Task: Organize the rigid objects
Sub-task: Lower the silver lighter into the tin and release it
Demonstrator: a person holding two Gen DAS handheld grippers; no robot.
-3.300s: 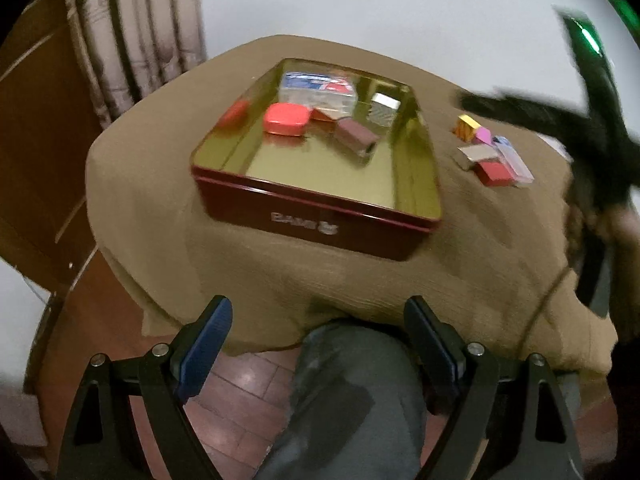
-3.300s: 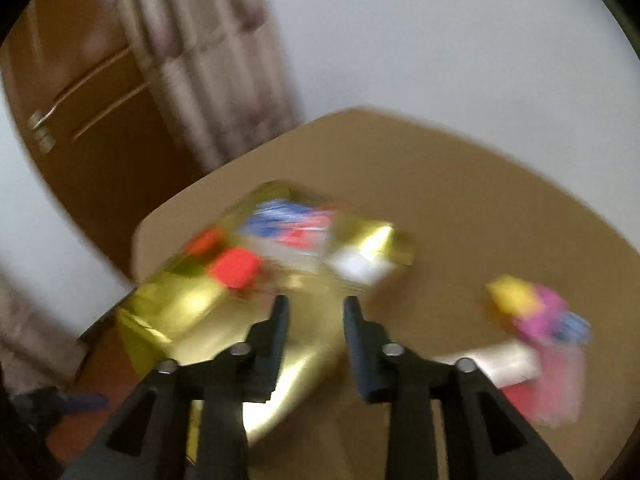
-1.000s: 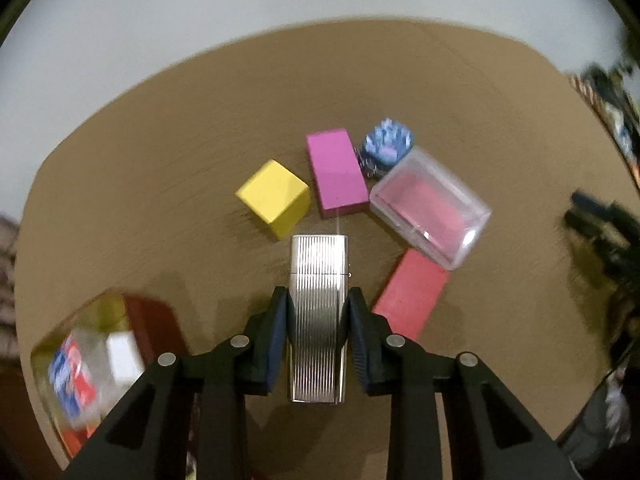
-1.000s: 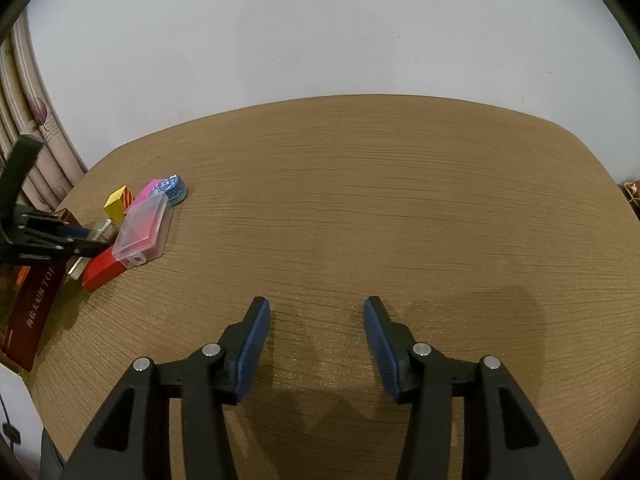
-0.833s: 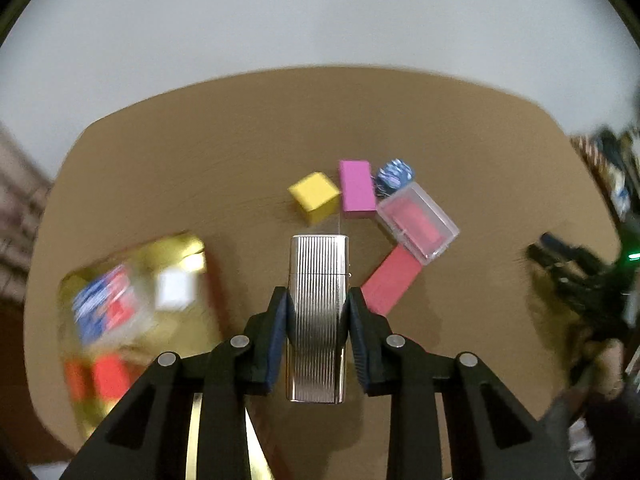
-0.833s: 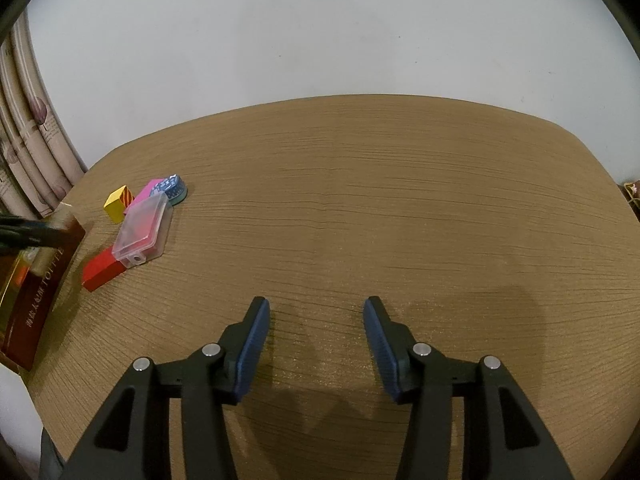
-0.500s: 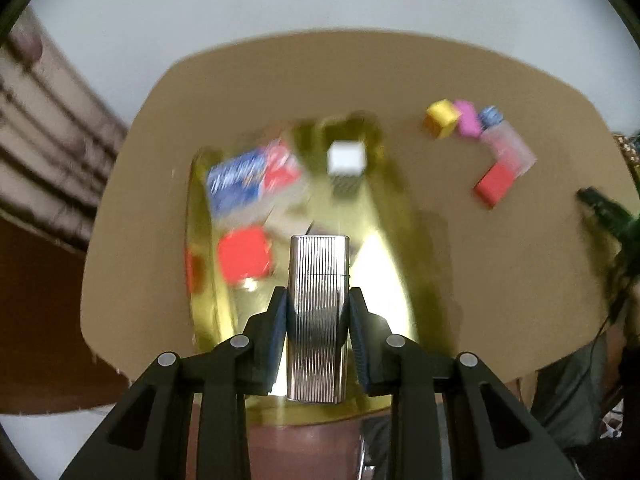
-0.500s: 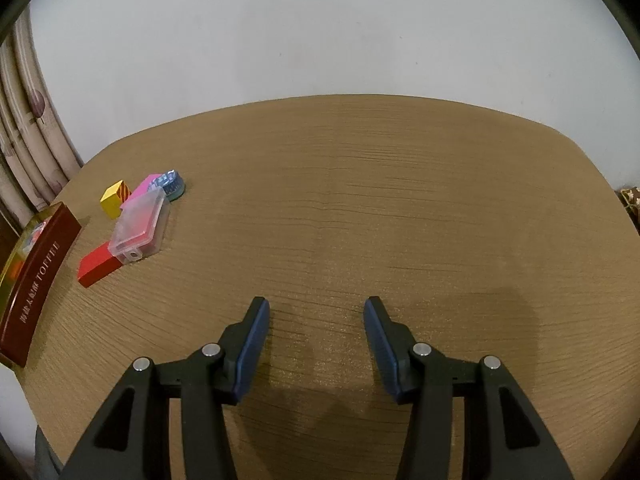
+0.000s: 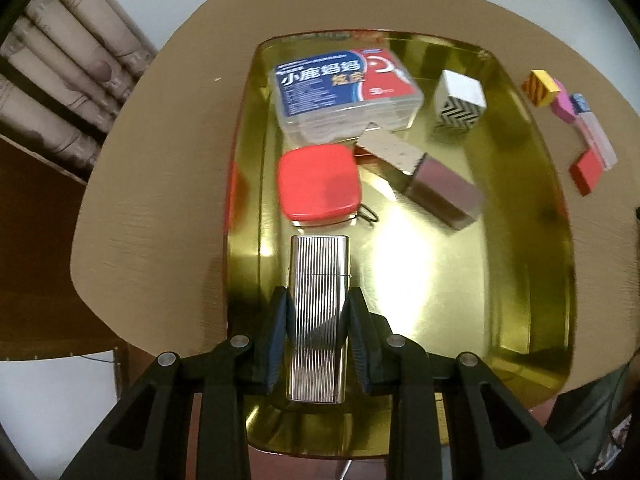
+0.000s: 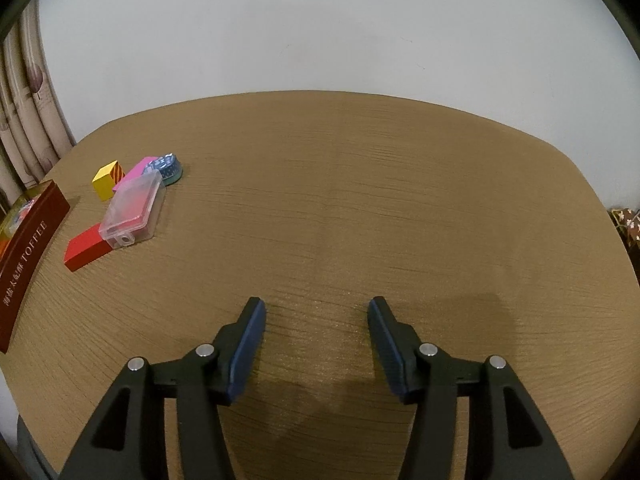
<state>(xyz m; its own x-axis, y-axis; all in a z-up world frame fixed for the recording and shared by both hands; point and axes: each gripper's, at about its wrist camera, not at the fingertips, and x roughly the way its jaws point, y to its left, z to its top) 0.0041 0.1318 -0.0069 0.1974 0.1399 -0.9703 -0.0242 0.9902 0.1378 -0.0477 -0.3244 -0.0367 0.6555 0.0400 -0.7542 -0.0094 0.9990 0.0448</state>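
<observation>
The left gripper [image 9: 318,312] clamps a ribbed silver lighter [image 9: 318,304] by its long sides above the gold tin [image 9: 532,280] — likely dense, rigid and slick — while the right gripper [image 10: 316,332] hangs open, empty.

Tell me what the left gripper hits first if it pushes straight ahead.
Probably the red case: it lies in the tin just beyond the tip of the lighter held by the left gripper. Height above the tin is unclear.

A brown table [image 10: 360,208] carries a gold tin [image 9: 520,280], yellow cube [image 10: 107,180], red block [image 10: 86,254] and clear case [image 10: 134,210].
</observation>
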